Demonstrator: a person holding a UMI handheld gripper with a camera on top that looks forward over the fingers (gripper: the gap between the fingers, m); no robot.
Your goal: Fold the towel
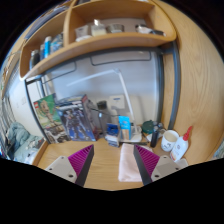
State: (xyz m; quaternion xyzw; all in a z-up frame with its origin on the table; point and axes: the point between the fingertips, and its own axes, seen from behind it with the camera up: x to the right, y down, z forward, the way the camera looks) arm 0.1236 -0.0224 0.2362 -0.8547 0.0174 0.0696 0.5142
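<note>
A folded pale pink towel [130, 165] lies on the wooden desk [105, 165], stretched lengthwise along the inner side of my right finger. My gripper [111, 163] is open, held just above the desk. The left finger's magenta pad [82, 157] stands apart from the towel, with bare wood between. The right finger's pad [147, 160] is at the towel's right edge; I cannot tell whether it touches it. Nothing is held between the fingers.
Beyond the fingers at the back of the desk stand books and boxes [70, 122], a small blue box [125, 125], white jars and a glue bottle [178, 143] on the right. A wooden shelf [100, 42] with items hangs above.
</note>
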